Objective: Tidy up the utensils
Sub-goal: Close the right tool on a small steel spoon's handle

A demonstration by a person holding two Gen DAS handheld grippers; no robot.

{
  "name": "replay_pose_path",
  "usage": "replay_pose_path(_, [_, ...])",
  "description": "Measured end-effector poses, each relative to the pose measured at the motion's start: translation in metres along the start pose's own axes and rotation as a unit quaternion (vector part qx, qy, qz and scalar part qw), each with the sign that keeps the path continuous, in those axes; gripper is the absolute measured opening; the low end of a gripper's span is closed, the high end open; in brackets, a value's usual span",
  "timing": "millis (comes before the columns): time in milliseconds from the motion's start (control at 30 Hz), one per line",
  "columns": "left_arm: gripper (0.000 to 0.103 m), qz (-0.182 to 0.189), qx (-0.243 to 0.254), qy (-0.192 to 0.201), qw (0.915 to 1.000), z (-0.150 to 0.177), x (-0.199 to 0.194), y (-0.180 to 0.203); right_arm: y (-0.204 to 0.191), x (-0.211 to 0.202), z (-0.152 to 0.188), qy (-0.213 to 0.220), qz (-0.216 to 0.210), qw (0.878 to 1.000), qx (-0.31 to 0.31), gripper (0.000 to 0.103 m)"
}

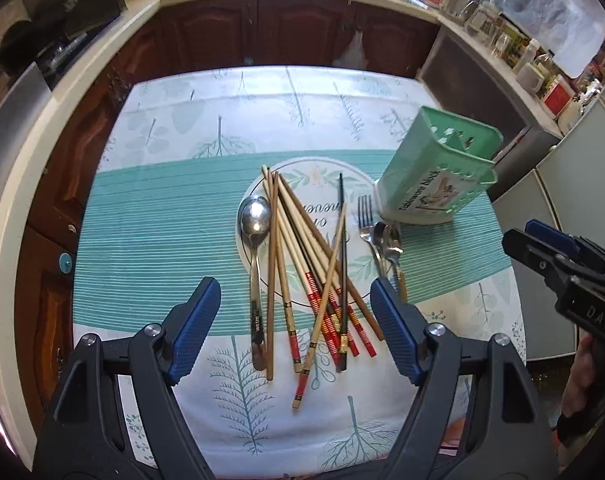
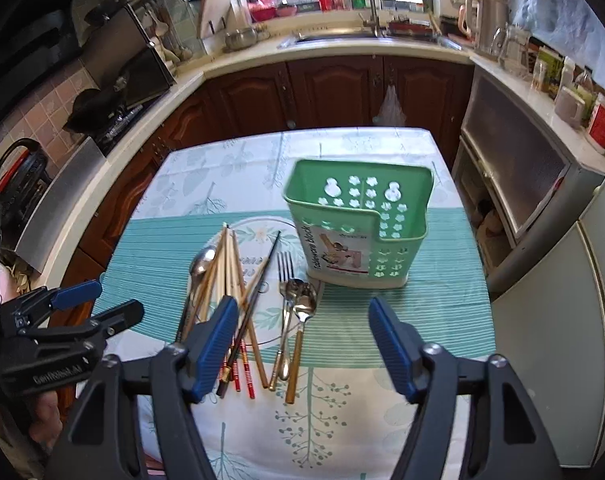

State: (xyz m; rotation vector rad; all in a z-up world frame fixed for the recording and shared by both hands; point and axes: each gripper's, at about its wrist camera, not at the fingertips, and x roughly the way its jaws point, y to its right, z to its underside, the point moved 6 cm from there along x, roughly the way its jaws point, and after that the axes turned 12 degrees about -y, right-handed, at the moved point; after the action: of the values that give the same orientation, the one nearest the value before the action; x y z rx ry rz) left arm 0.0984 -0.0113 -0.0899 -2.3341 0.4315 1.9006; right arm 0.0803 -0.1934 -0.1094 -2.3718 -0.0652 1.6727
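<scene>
So here's the layout, left to right. The big spoon [image 1: 255, 216] lies furthest toward the left edge of the surface [image 1: 150, 216], handle pointing back at me. Right beside it is the chopsticks [image 1: 302, 264] pile, a messy fan with long axes running mostly from the far edge toward the near edge, a few crossing over each other. Then the fork [image 1: 367, 220] and a couple of small spoons [image 1: 388, 240], bunched together and lying the same way. Past those, toward the right edge, the green utensil holder [image 2: 358, 224] stands upright with nothing in it that I can see.

My left gripper [image 1: 294, 312] hangs right over the near ends of the chopsticks, so that's the hand closer to the pile. It's spread wide, gripping nothing and touching nothing.

My right gripper [image 2: 302, 328] lines up more with the fork and small spoons, the holder just beyond. Also gaping, also empty.

I reckon nothing's sorted yet, and any grab has to pinch across those long axes.
</scene>
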Motion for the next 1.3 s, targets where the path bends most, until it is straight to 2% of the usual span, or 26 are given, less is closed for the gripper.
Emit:
replay_pose_path(33, [0.075, 0.001, 0.005, -0.006, 1.0, -0.006, 0.006, -0.002, 0.005, 0.007, -0.003, -0.015, -0.005, 1.0, 0.005, 0.053])
replay_pose_path(167, [0.075, -0.017, 0.019, -0.015, 0.9996, -0.021, 0.027, -0.009, 0.019, 0.035, -0.008, -0.06, -0.021, 0.998, 0.024, 0.047])
replay_pose_path(267, [0.071, 0.001, 0.031, -0.03, 0.9991, -0.027, 0.043, -0.007, 0.021, 0.056, -0.007, -0.093, -0.031, 0.995, 0.03, 0.038])
replay_pose_path(433, [0.038, 0.029, 0.052, -0.056, 0.9966, -0.028, 0.069, 0.009, 0.021, 0.091, 0.0, -0.143, -0.053, 0.987, 0.044, 0.028])
replay_pose_path(633, [0.025, 0.053, 0.086, -0.065, 0.9928, -0.024, 0.084, 0.038, 0.015, 0.129, 0.013, -0.191, -0.073, 0.977, 0.054, 0.018])
replay_pose_path(867, [0.02, 0.069, 0.09, -0.077, 0.9905, -0.028, 0.089, 0.053, 0.006, 0.15, 0.017, -0.206, -0.072, 0.974, 0.053, 0.017])
replay_pose_path(1067, [0.02, 0.081, 0.082, -0.088, 0.9893, -0.032, 0.096, 0.06, 0.001, 0.165, 0.015, -0.212, -0.047, 0.975, 0.046, 0.016])
replay_pose_path(1167, [0.02, 0.073, 0.083, -0.091, 0.9897, -0.034, 0.102, 0.066, 0.0, 0.164, 0.013, -0.203, -0.038, 0.978, 0.034, 0.013])
replay_pose_path(1200, [0.02, 0.071, 0.084, -0.095, 0.9894, -0.034, 0.104, 0.069, -0.001, 0.164, 0.014, -0.201, -0.04, 0.978, 0.031, 0.007])
replay_pose_path(1300, [0.02, 0.076, 0.09, -0.109, 0.9871, -0.034, 0.112, 0.079, 0.003, 0.162, 0.019, -0.198, -0.048, 0.978, 0.037, 0.007])
